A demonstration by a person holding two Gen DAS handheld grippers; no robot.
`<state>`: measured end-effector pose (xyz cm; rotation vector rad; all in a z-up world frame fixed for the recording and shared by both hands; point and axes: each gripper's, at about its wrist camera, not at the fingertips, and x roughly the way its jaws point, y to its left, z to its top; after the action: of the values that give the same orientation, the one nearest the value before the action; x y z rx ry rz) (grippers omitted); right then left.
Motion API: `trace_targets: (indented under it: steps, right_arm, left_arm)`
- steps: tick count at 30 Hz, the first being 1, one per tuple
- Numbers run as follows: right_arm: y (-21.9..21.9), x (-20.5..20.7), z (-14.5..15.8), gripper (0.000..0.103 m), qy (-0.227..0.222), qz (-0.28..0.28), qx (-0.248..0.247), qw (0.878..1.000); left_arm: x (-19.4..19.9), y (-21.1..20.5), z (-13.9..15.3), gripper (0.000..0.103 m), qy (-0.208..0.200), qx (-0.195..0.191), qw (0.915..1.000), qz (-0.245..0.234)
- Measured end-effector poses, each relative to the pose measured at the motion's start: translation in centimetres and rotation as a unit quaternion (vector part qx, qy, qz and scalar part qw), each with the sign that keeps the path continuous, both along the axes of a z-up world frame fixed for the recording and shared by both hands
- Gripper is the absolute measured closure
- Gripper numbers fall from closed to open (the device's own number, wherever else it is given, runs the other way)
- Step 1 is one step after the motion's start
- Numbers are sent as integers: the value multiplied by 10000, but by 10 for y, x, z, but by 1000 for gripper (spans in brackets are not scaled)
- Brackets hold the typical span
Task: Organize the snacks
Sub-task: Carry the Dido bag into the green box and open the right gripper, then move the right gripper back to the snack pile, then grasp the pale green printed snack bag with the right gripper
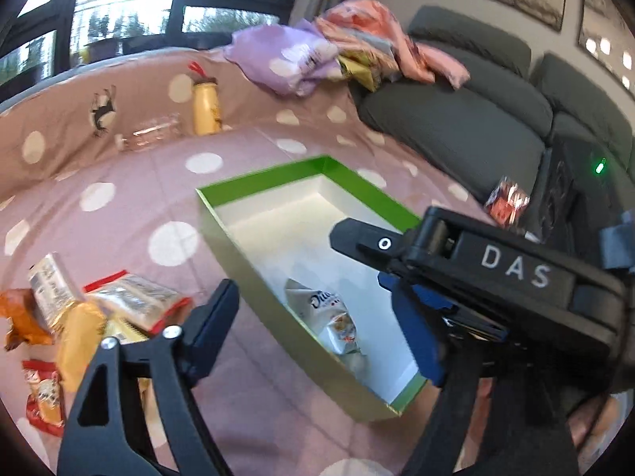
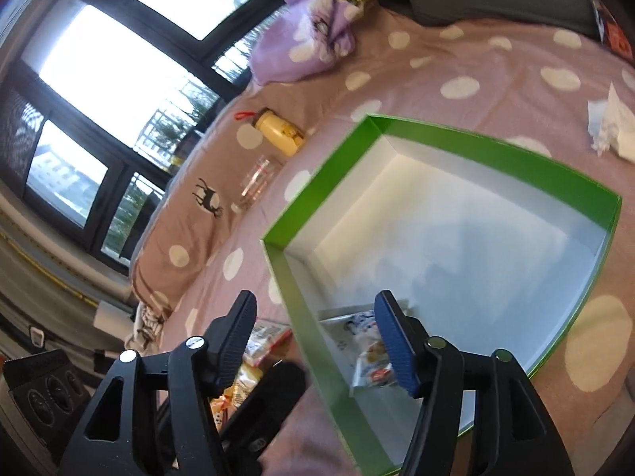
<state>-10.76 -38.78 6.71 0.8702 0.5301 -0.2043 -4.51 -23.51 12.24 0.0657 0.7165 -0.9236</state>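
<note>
A wide, shallow cardboard box with a green rim and white inside [image 1: 369, 194] is placed on a pink bed cover with white dots [image 1: 131, 182]. Only one snack is seen inside it: a small white crinkled snack packet [image 1: 341, 325], lying near the corner closest to the cameras. The rest of the box floor is bare, so the task is judged to be at an early stage.

Much is left. A heap of loose snack packets in red, yellow and orange wrappers [image 1: 79, 317] remains on the cover just beside the box, on its left. Another small red packet [image 1: 510, 198] is seen far to the right, near the dark grey sofa [image 1: 456, 135].

The left tongs [image 1: 317, 317] are spread, with nothing between them. The right tongs [image 2: 317, 341] are also spread and empty; their blue-padded finger [image 2: 397, 345] hangs over the white packet, but no pinching is seen.

Some things are shown by one view only. The heap is seen in full from the left wrist, while from the right wrist only its edge appears. A crumpled white tissue [image 2: 611, 127] beyond the box is shown only by the right wrist. The right tool's body marked "DAS" [image 1: 516, 269] is shown only by the left wrist.
</note>
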Motion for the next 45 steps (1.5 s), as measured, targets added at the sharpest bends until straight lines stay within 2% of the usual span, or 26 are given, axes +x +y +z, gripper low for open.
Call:
trace_targets:
  steps: [4,6,8,14,17,20,22,25,28,30,33,35,37,40,43,45]
  right_arm:
    - [23,5,12,32,-112,312,-273,9991]
    - [37,10,16,23,-146,530,-396,9977]
    - [55,18,21,22,-147,821,-556,9950]
    - [102,43,16,21,8,1629,-671,9844]
    - [121,59,3,21,281,2013,-641,9770]
    - [130,67,-8,21,526,2113,-657,9738]
    - [133,72,-14,21,662,2159,-660,9719]
    - [136,79,-23,22,861,2181,-662,9699]
    - [135,90,-32,21,1063,2141,-687,9686]
    - [133,99,-37,22,1153,2051,-738,9691]
    - [135,110,-39,23,1189,2024,-947,9674]
    - [136,116,-41,38,1179,2094,-991,9656]
    - [138,121,-46,44,1232,2212,-874,9635]
    - [144,127,-52,45,1344,2349,-884,9586]
    - [148,127,-61,51,1490,2655,-531,9511]
    - [150,123,-67,52,1536,2900,-266,9443]
  left_arm:
    - [0,40,12,18,-140,-105,9981,593]
    - [2,63,14,18,-227,-6,9944,1037]
    - [5,86,11,18,-193,9,9899,1403]
    - [19,155,-9,18,263,96,9674,2515]
    - [24,179,-26,18,615,56,9592,2760]
    - [32,193,-38,18,914,156,9501,2978]
    - [36,198,-43,18,1062,109,9486,2979]
    - [39,201,-51,19,1259,-46,9510,2824]
    - [42,193,-58,19,1381,14,9528,2703]
    - [44,188,-63,24,1465,87,9536,2627]
    - [46,180,-67,26,1637,-19,9553,2463]
    - [48,172,-70,27,1705,-41,9567,2358]
    - [51,167,-73,31,1780,-42,9571,2285]
    - [56,162,-77,35,1883,-92,9565,2228]
    - [60,162,-82,35,2065,-97,9523,2246]
    - [60,163,-81,35,2070,-30,9510,2296]
